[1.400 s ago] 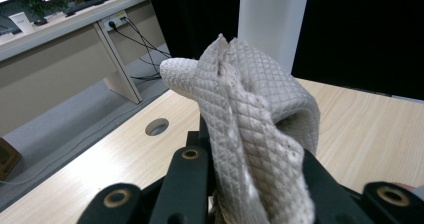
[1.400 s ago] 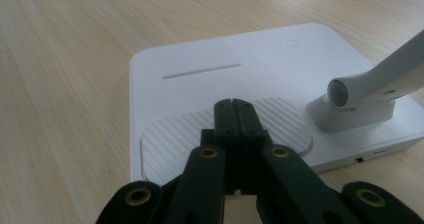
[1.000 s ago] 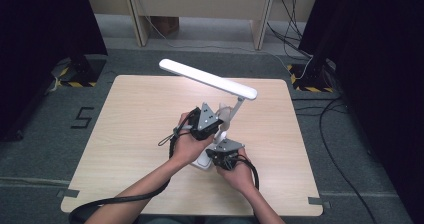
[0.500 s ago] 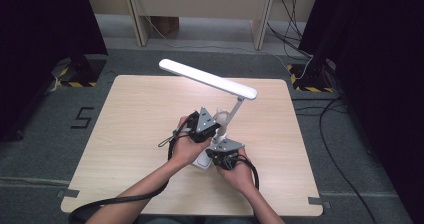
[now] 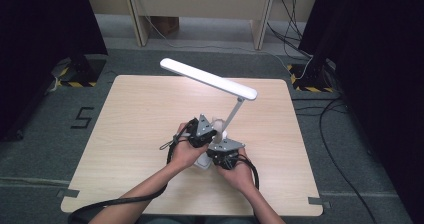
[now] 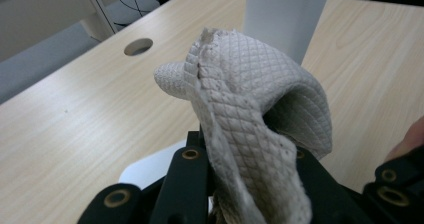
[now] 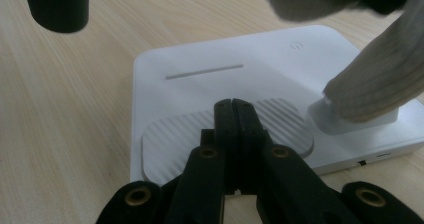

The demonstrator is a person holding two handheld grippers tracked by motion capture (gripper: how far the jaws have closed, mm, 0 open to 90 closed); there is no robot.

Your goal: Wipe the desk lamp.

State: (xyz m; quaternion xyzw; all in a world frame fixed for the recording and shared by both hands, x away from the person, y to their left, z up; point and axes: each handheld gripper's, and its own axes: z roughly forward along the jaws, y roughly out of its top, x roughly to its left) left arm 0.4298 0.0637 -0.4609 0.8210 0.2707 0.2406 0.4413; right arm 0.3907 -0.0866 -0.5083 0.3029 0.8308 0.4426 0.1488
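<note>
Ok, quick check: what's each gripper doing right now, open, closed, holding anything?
Left gripper: closed on the beige cloth, beside the lamp's post.
Right gripper: jaws shut, holding nothing, tips over the ribbed pad on the lamp base.

Lamp stem [image 6: 285, 14] behind cloth [image 6: 255, 114]

High view looks down; tongs views (close) share lamp base [image 7: 250, 69].
</note>
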